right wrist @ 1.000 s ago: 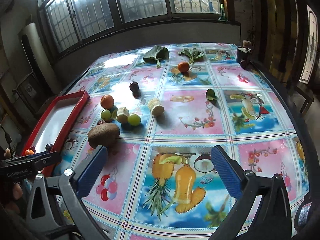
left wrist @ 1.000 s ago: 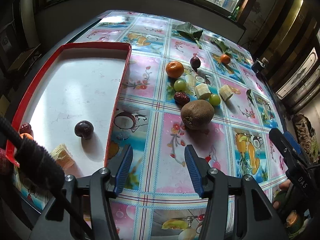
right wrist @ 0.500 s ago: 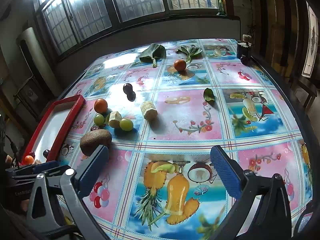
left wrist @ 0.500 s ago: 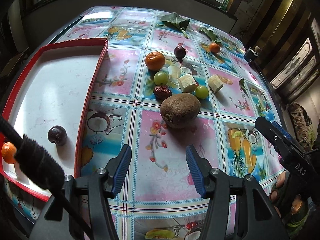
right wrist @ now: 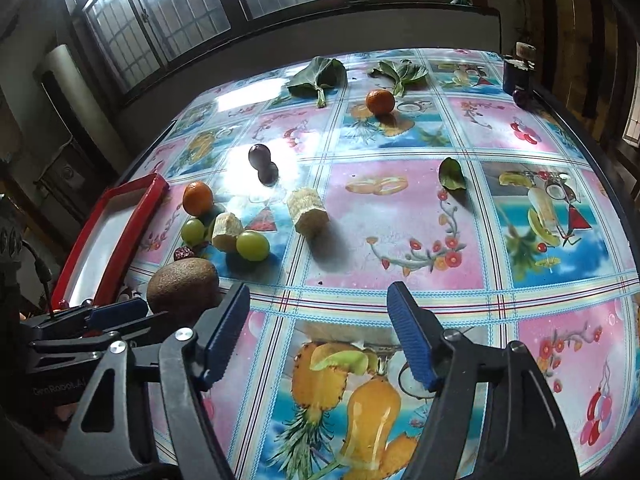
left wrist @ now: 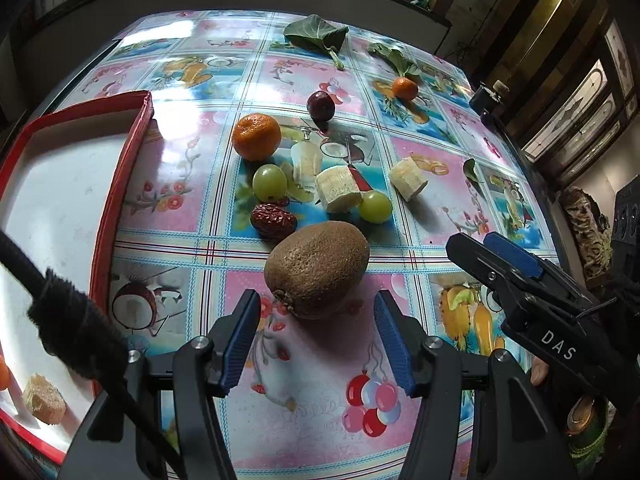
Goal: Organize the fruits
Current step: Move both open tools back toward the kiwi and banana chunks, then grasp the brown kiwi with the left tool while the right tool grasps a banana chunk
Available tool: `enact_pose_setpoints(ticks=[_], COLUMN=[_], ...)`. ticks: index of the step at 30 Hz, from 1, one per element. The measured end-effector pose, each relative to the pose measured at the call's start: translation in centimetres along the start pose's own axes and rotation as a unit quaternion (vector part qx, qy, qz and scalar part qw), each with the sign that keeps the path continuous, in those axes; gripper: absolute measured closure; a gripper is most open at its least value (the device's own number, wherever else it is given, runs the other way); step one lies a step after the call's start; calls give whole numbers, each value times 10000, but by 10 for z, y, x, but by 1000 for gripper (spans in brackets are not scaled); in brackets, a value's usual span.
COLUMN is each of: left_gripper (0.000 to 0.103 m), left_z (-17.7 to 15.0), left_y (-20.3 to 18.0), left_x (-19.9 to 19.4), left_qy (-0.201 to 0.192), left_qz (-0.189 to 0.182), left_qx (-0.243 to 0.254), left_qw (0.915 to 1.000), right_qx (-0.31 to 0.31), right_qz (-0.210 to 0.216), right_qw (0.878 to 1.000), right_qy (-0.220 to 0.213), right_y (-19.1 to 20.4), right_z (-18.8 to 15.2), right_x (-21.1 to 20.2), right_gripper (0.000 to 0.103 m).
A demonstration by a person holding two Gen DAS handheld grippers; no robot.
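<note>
Left wrist view: left gripper [left wrist: 316, 340] spread and opening, nothing pinched; kiwi [left wrist: 317, 269] on the table [left wrist: 180, 184] just ahead of the tips, near end close to the gap, untouched. Beyond it, a red date [left wrist: 273, 220], two green grapes [left wrist: 269, 182] [left wrist: 375, 207], two banana pieces [left wrist: 338, 188] [left wrist: 408, 179], a tangerine [left wrist: 256, 137] and a dark plum [left wrist: 320, 106], all loose on the cloth. Second tangerine [left wrist: 405, 88] farther back, next to leaves [left wrist: 317, 35]. Red tray [left wrist: 120, 184] on the left, holding a banana chunk [left wrist: 43, 399] at its near end. Right gripper [left wrist: 508, 264] visible at the right edge, low over the cloth.

Right wrist view: right gripper [right wrist: 318, 328] parted but closing, nothing between the pads, only printed cloth beneath. Kiwi [right wrist: 183, 288] to the left, outside the jaws, just behind the left gripper [right wrist: 116, 314]. Grapes, banana pieces and tangerine [right wrist: 197, 198] clustered beyond, beside the tray [right wrist: 116, 256]. Plum [right wrist: 260, 155] farther back, one loose leaf [right wrist: 452, 174] mid-table.
</note>
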State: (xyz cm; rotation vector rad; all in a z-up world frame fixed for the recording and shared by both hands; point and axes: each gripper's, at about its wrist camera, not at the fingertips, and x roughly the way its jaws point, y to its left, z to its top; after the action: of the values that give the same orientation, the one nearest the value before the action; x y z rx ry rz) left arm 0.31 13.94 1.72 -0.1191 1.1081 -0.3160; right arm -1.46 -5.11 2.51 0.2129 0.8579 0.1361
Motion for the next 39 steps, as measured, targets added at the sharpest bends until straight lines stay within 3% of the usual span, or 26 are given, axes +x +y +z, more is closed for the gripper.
enact_pose_setpoints(ticks=[9,14,19,26,39], left_gripper=[44,46,51,52,52], left_z=[13,14,13,4,-15], left_y=[2,-1,-2,1,3], left_x=[21,23,23,13,-37], left_qy=[58,-39,-97,-119,-538], left_qz=[-113,-105,-71,-21,299], left_qx=[9,107,137,75,53], left_qw=[9999,9999,9998,9999,9981], right_qx=[-354,-301,-300,-115,-3], right_qz=[27,-3,21,122,343], right_qw=[9992,9987,9989,9996,9994], right_qy=[202,423,361,216,15], right_y=[12,7,6,2,12], right_z=[36,44,44,41,13], right_x=[41,65,67,49,-2], right_gripper=[49,63,71,72,72])
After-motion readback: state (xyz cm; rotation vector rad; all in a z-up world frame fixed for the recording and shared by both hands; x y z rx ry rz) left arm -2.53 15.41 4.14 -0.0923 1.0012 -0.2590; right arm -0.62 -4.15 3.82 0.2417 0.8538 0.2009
